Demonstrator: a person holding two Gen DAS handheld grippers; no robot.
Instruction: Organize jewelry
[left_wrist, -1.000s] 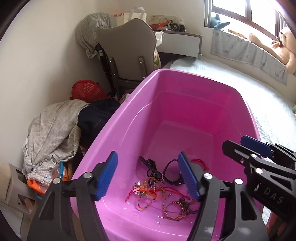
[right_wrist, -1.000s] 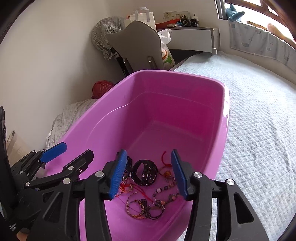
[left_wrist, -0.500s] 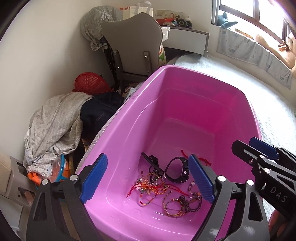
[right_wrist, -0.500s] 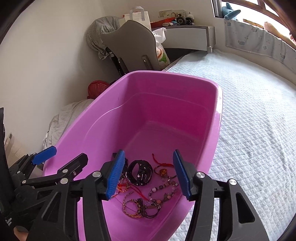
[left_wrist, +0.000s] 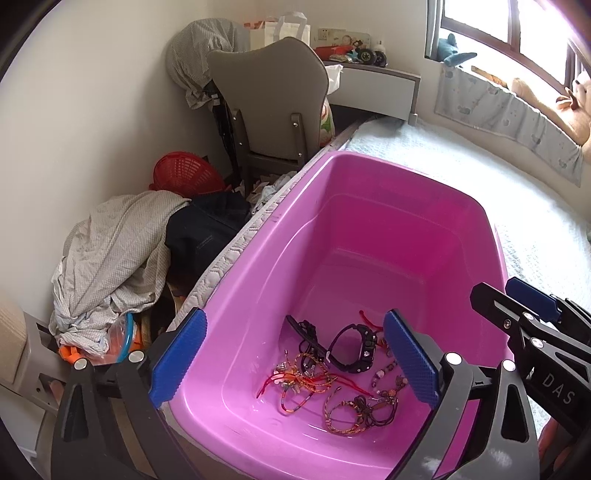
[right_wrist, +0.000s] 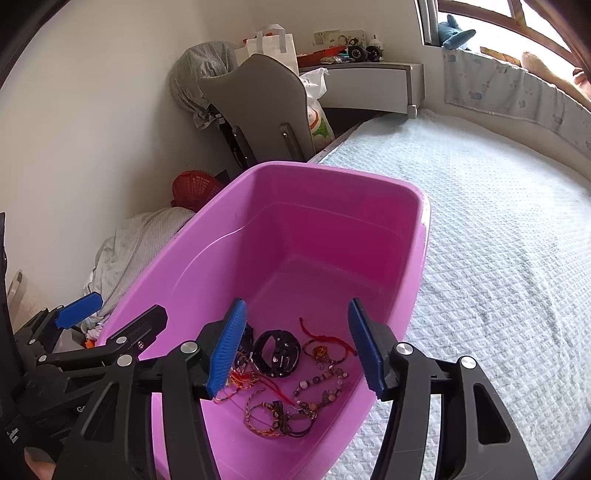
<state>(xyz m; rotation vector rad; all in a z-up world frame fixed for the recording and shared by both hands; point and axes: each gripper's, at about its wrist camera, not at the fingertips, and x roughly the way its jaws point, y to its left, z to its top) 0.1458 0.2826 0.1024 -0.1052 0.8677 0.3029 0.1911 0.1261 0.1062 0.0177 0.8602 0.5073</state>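
Jewelry: a loose heap of bracelets and cords (left_wrist: 332, 384) lies on the floor of the pink tub, at the end nearest the tongs, showing between the blue pads of both pairs.
Pink tub (right_wrist: 417, 258): open-topped plastic bin sitting on the bed; its far half holds nothing but bare pink floor.
Black watch (left_wrist: 354, 350): curled band, lying in the heap toward the far side, between the left tongs' pads in the left wrist view and just right of the right tongs' left pad in the right wrist view.
Red cord (right_wrist: 325, 336): thin loop beyond the watch, nearer the right tongs' right pad.
Beaded strand (right_wrist: 321, 384): pale and dark beads running down toward the near tub wall.
Braided bracelets (right_wrist: 277, 417): orange, red and dark loops tangled together, closest to the tongs.
Left tongs (left_wrist: 291, 365): spread wide, gripping nothing, hovering above the tub's near end; one pad hangs outside the tub's left wall.
Right tongs (right_wrist: 295, 343): spread apart, gripping nothing, held above the heap, clear of it.
Bed (right_wrist: 498, 258): white quilted cover, stretching right of the right tongs.
Red basket (left_wrist: 184, 177): on the floor left of the tub, beside a clothes pile (left_wrist: 110, 251).
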